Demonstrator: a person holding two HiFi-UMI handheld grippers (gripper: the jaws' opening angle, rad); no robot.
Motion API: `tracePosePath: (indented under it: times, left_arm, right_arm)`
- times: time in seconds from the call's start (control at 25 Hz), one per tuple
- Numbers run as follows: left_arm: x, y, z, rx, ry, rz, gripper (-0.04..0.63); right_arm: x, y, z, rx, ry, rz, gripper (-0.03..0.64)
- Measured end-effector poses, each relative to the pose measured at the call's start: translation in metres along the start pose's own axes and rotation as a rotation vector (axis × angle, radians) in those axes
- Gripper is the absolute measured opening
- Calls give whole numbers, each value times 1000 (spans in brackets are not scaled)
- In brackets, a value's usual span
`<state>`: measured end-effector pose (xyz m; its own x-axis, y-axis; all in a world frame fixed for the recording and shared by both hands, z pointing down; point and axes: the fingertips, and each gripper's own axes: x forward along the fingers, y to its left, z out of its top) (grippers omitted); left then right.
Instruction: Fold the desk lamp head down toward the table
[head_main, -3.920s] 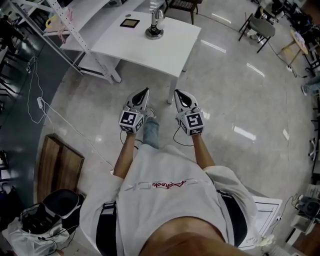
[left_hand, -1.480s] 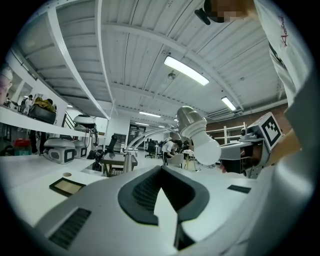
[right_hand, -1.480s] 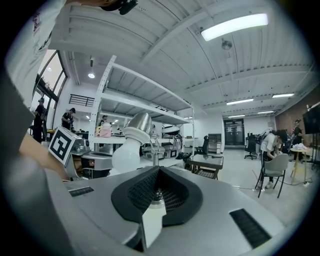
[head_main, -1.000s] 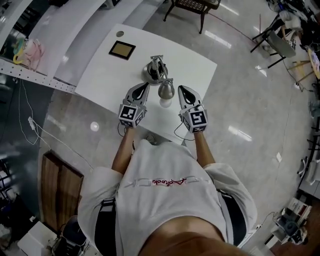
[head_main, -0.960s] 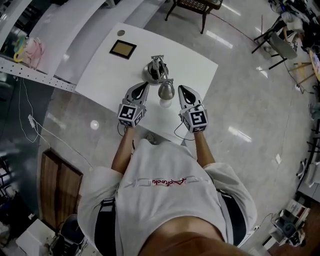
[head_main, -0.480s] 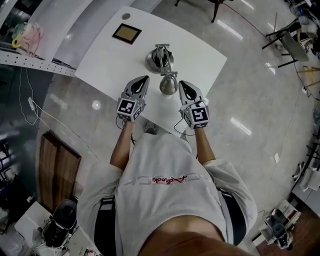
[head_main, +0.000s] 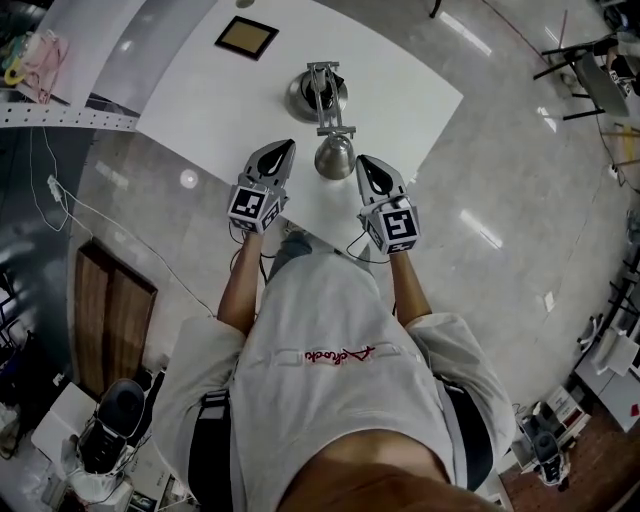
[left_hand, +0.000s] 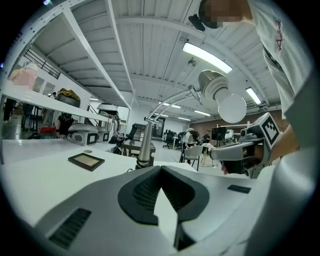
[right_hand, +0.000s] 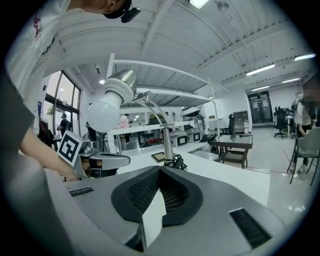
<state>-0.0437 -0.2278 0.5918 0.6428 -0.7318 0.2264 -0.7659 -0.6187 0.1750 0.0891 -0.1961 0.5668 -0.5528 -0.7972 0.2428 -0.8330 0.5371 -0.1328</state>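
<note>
On the white rectangular tabletop (head_main: 200, 90) the silver metal desk lamp (head_main: 320, 95) stands with its bulb-fitted head (head_main: 335, 157) raised well above the surface, so we judge the fold not yet begun. We hold the left claw (head_main: 283, 148) and right claw (head_main: 363, 163) either side of that head, touching nothing, both pinched together empty and pointing nearly level.

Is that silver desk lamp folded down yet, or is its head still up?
Still up: the silver desk lamp's head, with its round white bulb, hangs high above the white table.
</note>
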Motion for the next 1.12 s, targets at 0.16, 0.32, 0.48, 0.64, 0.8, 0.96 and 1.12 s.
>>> tracePosePath:
  times: [0.16, 0.32, 0.48, 0.64, 0.8, 0.96, 1.12]
  left_arm:
    - [1, 3, -3, -11, -17, 15, 26]
    - [4, 9, -7, -47, -12, 23, 264]
    - [4, 16, -12, -71, -11, 29, 287]
    - [12, 22, -10, -72, -16, 14, 287]
    - [38, 26, 0, -39, -19, -24, 287]
    - [70, 30, 10, -5, -16, -66, 287]
    - [102, 30, 19, 22, -3, -102, 287]
  right_arm:
    - [3, 1, -4, 1, 9, 16, 15]
    - [3, 2, -6, 0, 21, 23, 15]
    - [2, -1, -7, -4, 28, 21, 15]
    - [-1, -4, -9, -5, 37, 14, 15]
    - [-3, -9, -9, -7, 41, 4, 15]
    - [-4, -12, -9, 0, 43, -3, 15]
    - [-6, -15, -14, 2, 65, -8, 15]
